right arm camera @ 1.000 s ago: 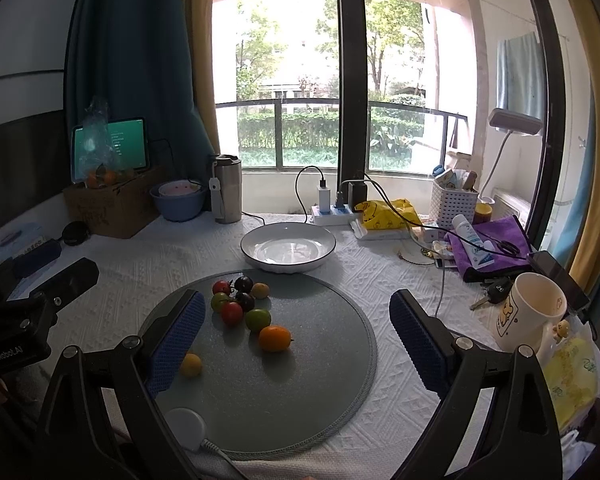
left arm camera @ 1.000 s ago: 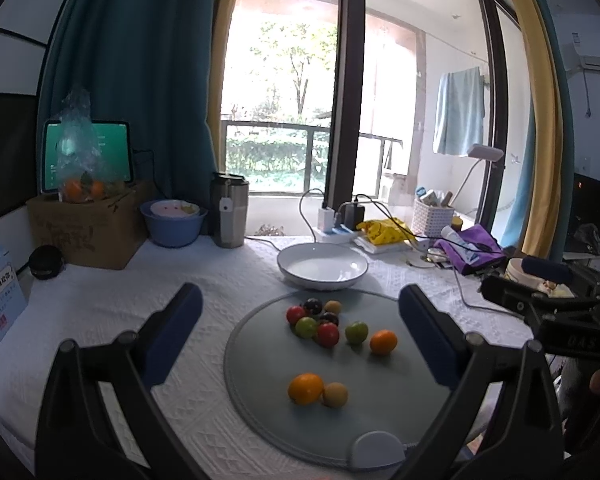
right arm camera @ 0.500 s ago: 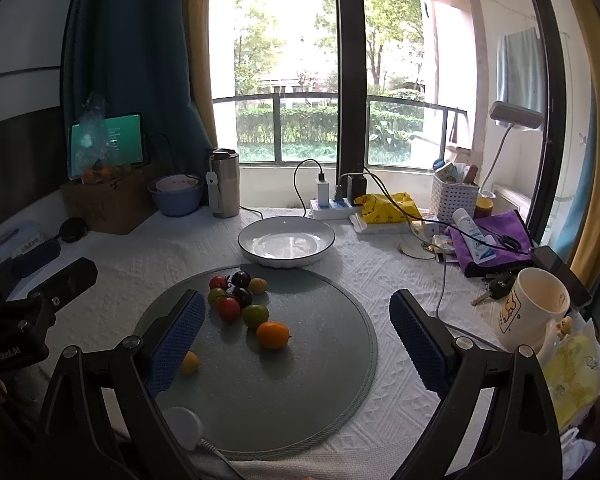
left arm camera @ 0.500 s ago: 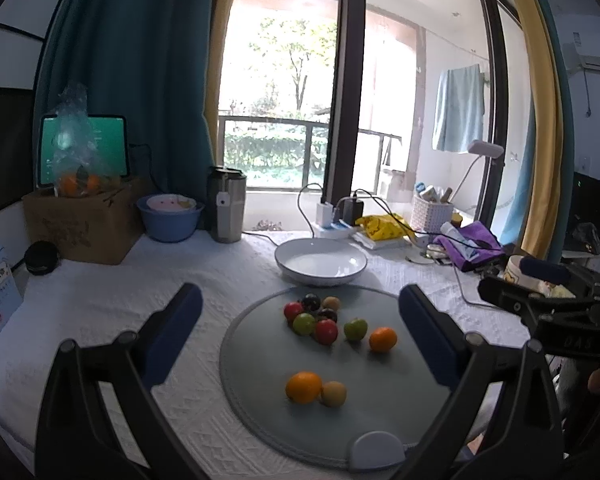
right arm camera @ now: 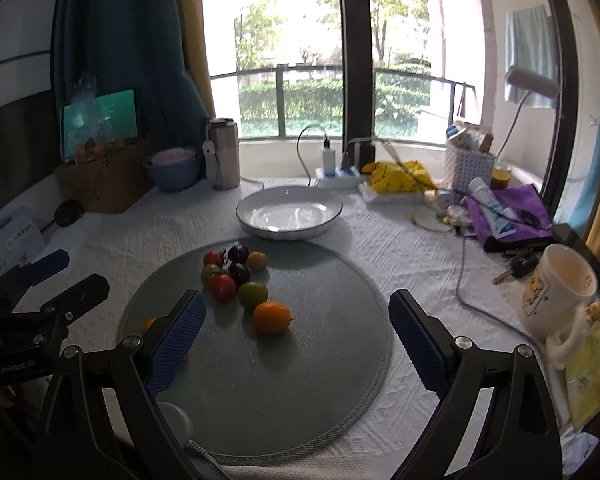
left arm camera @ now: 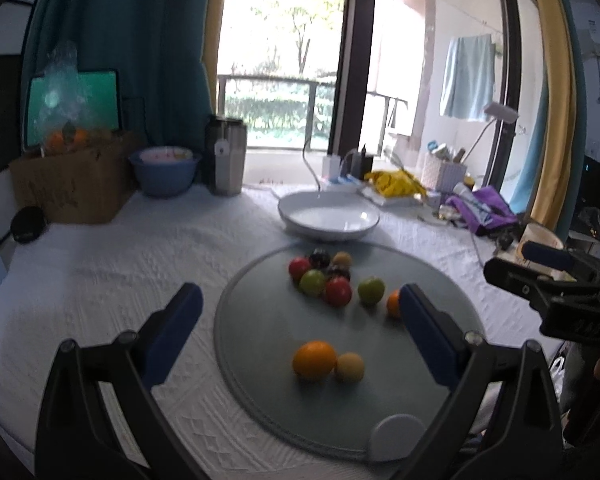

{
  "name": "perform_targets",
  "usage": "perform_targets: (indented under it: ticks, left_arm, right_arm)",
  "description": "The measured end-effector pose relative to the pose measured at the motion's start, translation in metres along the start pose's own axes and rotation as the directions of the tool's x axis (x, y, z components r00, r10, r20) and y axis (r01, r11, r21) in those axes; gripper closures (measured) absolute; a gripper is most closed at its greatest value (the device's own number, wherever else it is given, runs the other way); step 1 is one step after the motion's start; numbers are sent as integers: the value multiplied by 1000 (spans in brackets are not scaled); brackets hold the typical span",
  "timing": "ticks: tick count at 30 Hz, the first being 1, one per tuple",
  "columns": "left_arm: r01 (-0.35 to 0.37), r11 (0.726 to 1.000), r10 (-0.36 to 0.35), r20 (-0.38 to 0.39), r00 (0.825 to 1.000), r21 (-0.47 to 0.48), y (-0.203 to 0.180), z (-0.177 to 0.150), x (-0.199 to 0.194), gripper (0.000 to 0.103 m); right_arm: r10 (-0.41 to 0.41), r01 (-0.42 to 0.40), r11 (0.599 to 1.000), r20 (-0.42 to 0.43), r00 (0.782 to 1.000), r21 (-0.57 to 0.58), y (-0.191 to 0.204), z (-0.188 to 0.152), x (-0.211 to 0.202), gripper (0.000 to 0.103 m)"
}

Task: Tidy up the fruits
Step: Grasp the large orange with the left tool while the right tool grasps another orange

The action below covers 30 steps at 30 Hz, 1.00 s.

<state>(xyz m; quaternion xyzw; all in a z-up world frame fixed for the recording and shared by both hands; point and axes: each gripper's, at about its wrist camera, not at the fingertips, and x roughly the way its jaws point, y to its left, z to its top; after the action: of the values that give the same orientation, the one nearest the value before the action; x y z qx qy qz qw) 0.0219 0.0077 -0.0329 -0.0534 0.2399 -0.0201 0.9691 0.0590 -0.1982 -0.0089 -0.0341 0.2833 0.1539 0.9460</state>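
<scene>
Home, likely a living room: clothed table [right arm camera: 380,248] ahead of the claw, curtains [left arm camera: 152,60], balcony railing [right arm camera: 300,76], towel [left arm camera: 466,76] hanging beyond.

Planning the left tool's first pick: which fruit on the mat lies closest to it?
The large orange fruit, touching a small pale yellow one, lies nearest the open left tool. The red, green and dark fruits cluster farther off, toward the white plate.

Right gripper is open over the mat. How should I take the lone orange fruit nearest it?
Grip the oval orange fruit across its narrow middle, coming down from above with the right gripper. It lies flat on the round grey glass mat, long axis sideways, with a green fruit close behind, so a low sweep could knock that.
</scene>
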Motion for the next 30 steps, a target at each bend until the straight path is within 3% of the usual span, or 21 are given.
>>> perform_targets:
  ticks: [4,13,16,20,25,30]
  left_arm:
    - [-5,1000,5,-76,997,1,3,-10,21,4]
    - [21,1000,-23,-225,974,-14,10,-27,59,28]
    - [36,999,-41,-258,965,-24,11,-29,67,35]
    - [52,998,-60,-283,957,-36,10,-33,73,36]
    - [75,996,-88,-312,946,-54,8,-35,79,39]
    - [94,992,-116,-355,928,-79,8,-36,85,55]
  right_arm:
    - [15,-15,1000,-52,999,1,0,-7,19,20]
    - [61,-59,998,-166,984,17,-1,-20,60,37]
    - [74,-71,997,-190,979,22,-1,-20,70,38]
    - [96,-91,995,-214,972,31,0,-20,81,45]
    - [119,-113,993,-233,965,38,0,-21,93,46]
    - [135,-130,991,-246,960,36,2,-18,104,46]
